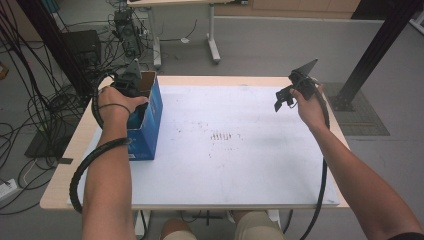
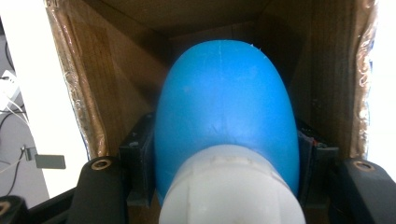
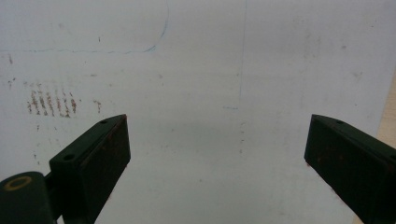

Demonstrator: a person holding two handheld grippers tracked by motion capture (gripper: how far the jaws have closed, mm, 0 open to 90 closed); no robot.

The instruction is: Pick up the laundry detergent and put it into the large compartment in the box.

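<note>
**Desk side:** What do you have, biggest thing first?

**Me:** The desk, with its white mat scuffed brown near the middle. At its left edge stands an open blue cardboard box, mouth up. My left gripper is sunk into that mouth from above.

**Desk side:** Holding anything?

**Me:** Yes. In the left gripper view the jaws are pinched on a blue, egg-shaped bulb with a white cap, one pad on each flank. I take it for a light bulb or something like it. Its long axis runs straight along my jaws, white cap toward the camera, rounded blue end pointing down into the brown interior of the box.

**Desk side:** And the right?

**Me:** The right gripper hangs over the far right of the mat, jaws spread wide, nothing between them, well apart from the box.

**Desk side:** So the next move?

**Me:** My judgement: it belongs to the left hand, straight along that axis, with the box walls close on both sides.
</note>
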